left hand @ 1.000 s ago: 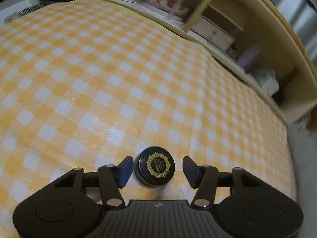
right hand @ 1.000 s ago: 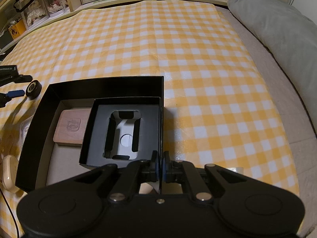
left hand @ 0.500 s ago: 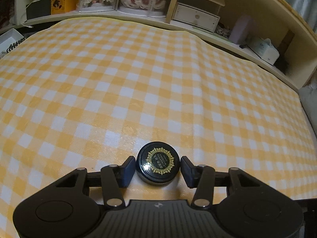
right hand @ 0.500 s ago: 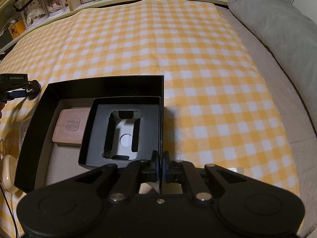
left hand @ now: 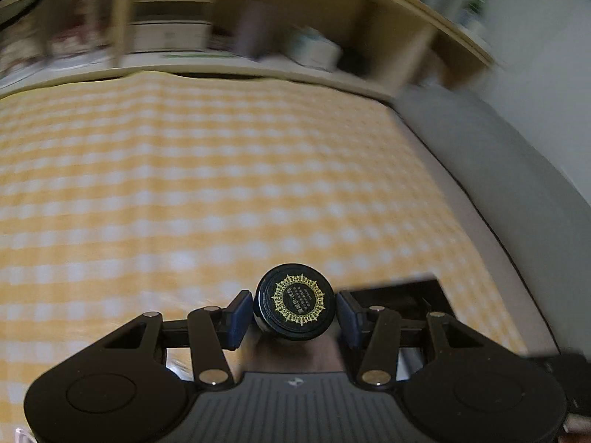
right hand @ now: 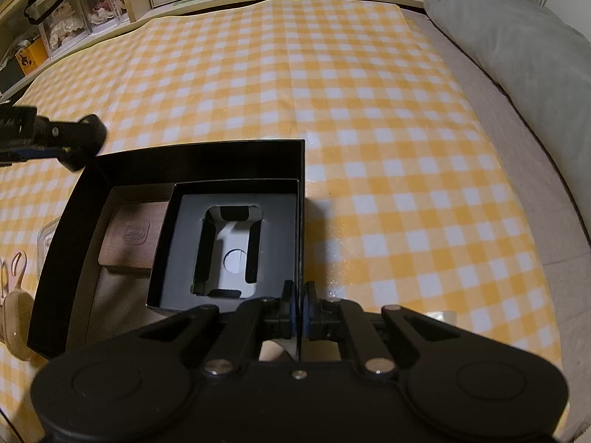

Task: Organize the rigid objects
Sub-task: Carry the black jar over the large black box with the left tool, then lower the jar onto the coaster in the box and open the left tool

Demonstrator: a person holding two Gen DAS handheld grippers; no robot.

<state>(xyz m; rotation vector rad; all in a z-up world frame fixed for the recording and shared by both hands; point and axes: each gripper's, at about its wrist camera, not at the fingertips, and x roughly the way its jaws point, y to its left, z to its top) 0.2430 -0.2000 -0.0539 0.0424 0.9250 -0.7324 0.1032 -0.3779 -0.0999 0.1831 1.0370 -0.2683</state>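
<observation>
A wooden block (right hand: 131,234) already sits in the black box (right hand: 192,162); the left gripper (left hand: 294,312) clamps a round black tin (left hand: 294,304), unplaced, while the right gripper (right hand: 297,308) pinches the box's near wall.

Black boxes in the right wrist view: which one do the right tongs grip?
The large outer black box: the right tongs pinch its near-right wall. The smaller insert box sits inside it, ungripped.

- The left hand-held gripper (left hand: 294,313) is matte black plastic with a ribbed centre panel bearing a small pale logo.
- Its fingertips carry dark blue pads (left hand: 238,317).
- Silver screws sit at the linkage joints, and round discs mark the body on either side.
- The right hand-held gripper (right hand: 298,312) has the same black build, silver screws and blue pads.
</observation>
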